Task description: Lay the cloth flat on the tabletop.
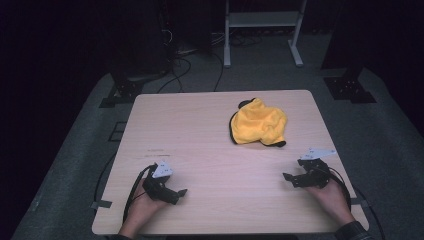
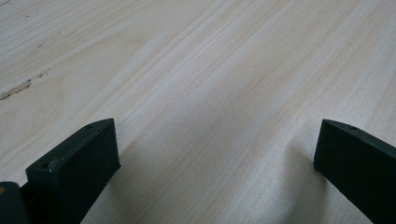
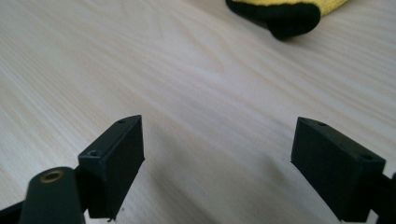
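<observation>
A crumpled yellow cloth with black edging lies on the far right part of the light wooden table. Its black-trimmed corner shows at the top of the right gripper view. My left gripper rests low over the near left of the table, held in a hand, jaws wide apart with bare wood between them. My right gripper sits near the front right, a short way in front of the cloth, open too, with nothing between its jaws.
The table's front edge runs just behind both hands. Beyond the far edge stand a white metal frame, dark stands and cables on a grey floor. A small printed mark lies on the wood ahead of the left gripper.
</observation>
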Demonstrator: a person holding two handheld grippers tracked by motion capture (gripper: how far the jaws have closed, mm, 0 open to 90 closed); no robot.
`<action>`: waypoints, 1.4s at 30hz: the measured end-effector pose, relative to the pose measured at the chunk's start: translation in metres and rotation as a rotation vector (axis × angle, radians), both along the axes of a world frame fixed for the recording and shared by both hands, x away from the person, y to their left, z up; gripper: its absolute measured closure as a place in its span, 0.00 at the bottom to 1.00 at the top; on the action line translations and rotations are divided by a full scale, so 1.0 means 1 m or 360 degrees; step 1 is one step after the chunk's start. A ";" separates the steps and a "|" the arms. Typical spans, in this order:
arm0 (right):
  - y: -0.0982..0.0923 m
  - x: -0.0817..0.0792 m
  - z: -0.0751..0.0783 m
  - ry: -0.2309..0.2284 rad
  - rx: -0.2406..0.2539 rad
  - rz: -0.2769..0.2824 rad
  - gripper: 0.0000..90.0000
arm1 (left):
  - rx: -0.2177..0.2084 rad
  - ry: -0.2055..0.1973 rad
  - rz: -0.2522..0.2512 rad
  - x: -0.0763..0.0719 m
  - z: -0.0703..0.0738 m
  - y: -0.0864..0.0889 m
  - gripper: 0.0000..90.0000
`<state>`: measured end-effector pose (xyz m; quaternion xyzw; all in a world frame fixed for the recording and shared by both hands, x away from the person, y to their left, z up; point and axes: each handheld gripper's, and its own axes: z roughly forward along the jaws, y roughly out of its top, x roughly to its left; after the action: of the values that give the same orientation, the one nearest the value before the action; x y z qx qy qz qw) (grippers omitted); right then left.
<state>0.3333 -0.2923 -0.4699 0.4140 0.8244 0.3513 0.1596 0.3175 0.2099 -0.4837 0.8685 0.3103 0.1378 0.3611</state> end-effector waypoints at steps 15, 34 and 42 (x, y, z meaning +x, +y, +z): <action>0.018 0.033 0.017 -0.0073 0.0007 0.0049 0.21 | 0.0004 0.0002 -0.0005 0.000 0.000 0.000 0.00; 0.028 0.083 0.023 -0.0181 0.0039 -0.0046 0.25 | 0.0003 0.0002 -0.0017 -0.001 0.000 0.000 0.00; 0.037 0.111 0.008 -0.0109 -0.0028 -0.0104 0.25 | 0.0001 0.0000 -0.0017 -0.001 0.000 0.000 0.00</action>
<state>0.4443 -0.2552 -0.4617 0.4271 0.8076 0.3526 0.2028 0.3168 0.2097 -0.4838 0.8703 0.3057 0.1360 0.3615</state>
